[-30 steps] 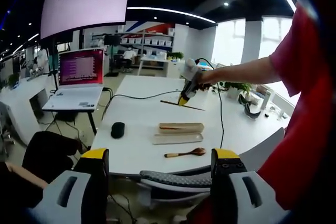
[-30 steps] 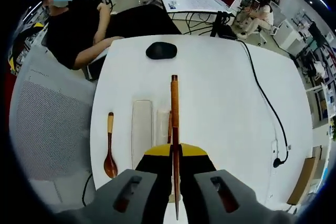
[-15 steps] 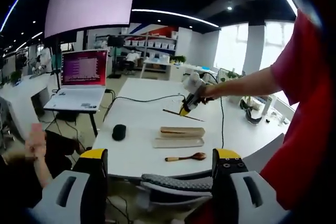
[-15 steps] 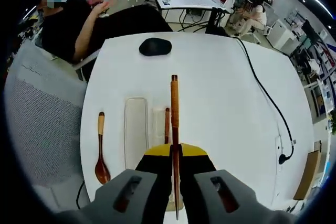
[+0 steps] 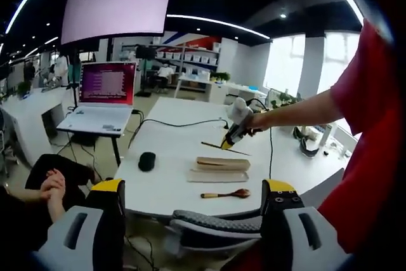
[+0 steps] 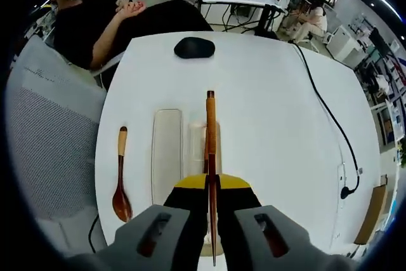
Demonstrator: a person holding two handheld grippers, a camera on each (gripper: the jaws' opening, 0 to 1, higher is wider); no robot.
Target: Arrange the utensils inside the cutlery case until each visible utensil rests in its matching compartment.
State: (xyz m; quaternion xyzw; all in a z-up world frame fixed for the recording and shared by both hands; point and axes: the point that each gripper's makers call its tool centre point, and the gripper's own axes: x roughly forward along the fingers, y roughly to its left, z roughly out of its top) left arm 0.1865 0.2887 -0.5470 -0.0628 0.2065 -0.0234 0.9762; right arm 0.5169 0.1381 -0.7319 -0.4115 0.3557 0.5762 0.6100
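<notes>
Right tongs clamped on a chopstick above the case, lid and spoon to their left on counter; left tongs open, empty.

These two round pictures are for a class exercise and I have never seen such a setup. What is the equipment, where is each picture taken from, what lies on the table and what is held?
There is no robot here. A person holds a two-fingered gripper in each hand, and a fisheye camera rides on each one.

The left gripper view looks across an office at a white table. The left gripper, yellow-tipped at the bottom, is open and holds nothing. Further off, the person's outstretched arm carries the right gripper over the table.

The right gripper view looks down from that right gripper. It is shut on a wooden chopstick.

On the table lie a wooden spoon, a pale lid, the open cutlery case below the chopstick, a black mouse and a black cable. Another person sits at the far end.
</notes>
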